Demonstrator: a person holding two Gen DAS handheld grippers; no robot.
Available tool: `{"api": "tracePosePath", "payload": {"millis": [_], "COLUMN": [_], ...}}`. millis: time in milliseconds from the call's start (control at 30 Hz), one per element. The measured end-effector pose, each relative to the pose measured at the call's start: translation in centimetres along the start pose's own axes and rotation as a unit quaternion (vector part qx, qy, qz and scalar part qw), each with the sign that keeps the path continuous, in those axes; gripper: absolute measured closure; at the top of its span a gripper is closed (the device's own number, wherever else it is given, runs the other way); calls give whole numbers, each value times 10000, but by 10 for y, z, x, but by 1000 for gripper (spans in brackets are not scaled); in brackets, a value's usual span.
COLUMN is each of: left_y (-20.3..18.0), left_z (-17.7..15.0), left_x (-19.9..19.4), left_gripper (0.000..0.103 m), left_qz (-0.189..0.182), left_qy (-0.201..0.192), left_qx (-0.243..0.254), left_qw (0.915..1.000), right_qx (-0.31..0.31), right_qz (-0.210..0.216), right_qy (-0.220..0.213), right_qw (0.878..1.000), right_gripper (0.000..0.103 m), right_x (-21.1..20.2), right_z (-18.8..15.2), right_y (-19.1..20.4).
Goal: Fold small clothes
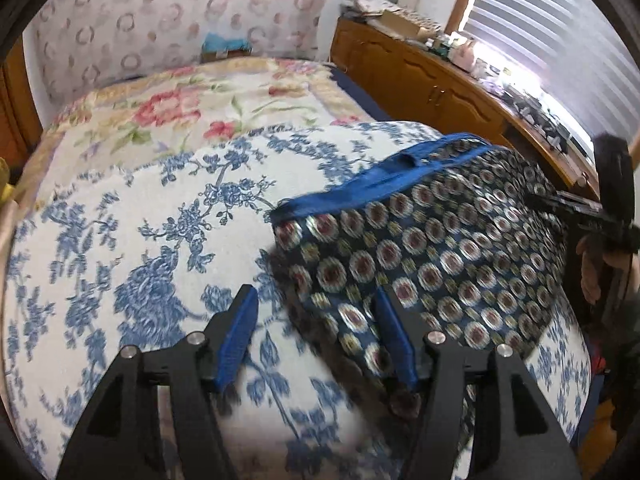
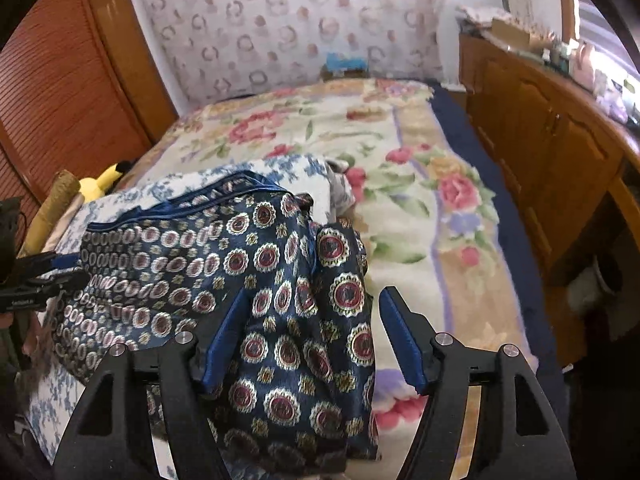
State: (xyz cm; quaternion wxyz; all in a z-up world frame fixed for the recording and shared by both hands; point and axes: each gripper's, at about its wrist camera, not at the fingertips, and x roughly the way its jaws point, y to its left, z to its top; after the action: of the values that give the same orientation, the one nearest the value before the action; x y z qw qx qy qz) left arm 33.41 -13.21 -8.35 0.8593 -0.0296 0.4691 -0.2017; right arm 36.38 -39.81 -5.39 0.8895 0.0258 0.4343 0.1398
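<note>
Satin-like navy medallion shorts (image 2: pixel 256 272) lying on bed (image 2: pixel 440 216), draping limply: light, slippery. Left gripper (image 1: pixel 316 340) and right gripper (image 2: pixel 308 344) fingers standing wide, cloth between, unclamped. Best hold: blue waistband (image 1: pixel 384 176).

Each gripper, the left gripper (image 1: pixel 316 344) and the right gripper (image 2: pixel 308 344), has matte black angular arms with triangular cut-outs, round silver screws at the pivots at about four and eight o'clock, and ribbed blue fingers (image 1: pixel 240 336).
</note>
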Motion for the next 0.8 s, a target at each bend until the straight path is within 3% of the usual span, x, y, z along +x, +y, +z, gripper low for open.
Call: {"api": "tracePosePath", "payload": {"millis": [200,233,267,333,367,400,433,467,500,800], "left_y": [-9,-10,-11,-12,-13,-14,-14,-14,-16,-24], "left_z": [4,3,2,3,3,5,5,6,6,8], "left_x": [7,8,8,9,9,9,9,8,6,-62], "left_gripper": [43,43,43,70,74,90,98,99,101,102], "left_qz": [48,37,-35,-204,-276,-315,-398,-540,-619,-974], "left_qy": [-118,-145,-171,-171,-149,-124,-128,-126,-138,-824], "left_qx": [73,93,112,123,102,95,90,42,42,161], "left_qw": [9999,9998,9998,9996,9995,9994,9991,9985,9980,9917], "right_qx": [189,177,152,33,-74,-156,-225,-293,-328,-808], "right_qz": [334,376,403,486,375,305,256,212,298,0], "right_qy": [365,391,402,407,361,333,297,223,148,-420], "right_qw": [9986,9984,9983,9980,9986,9989,9990,9991,9989,9958], "right_gripper": [34,37,47,60,63,65,71,91,95,98], "right_x": [17,17,18,17,16,14,12,8,3,-41], "right_z": [-5,-6,-7,-10,-12,-14,-15,-15,-15,-4], "right_y": [-5,-4,-2,4,8,11,12,13,14,54]}}
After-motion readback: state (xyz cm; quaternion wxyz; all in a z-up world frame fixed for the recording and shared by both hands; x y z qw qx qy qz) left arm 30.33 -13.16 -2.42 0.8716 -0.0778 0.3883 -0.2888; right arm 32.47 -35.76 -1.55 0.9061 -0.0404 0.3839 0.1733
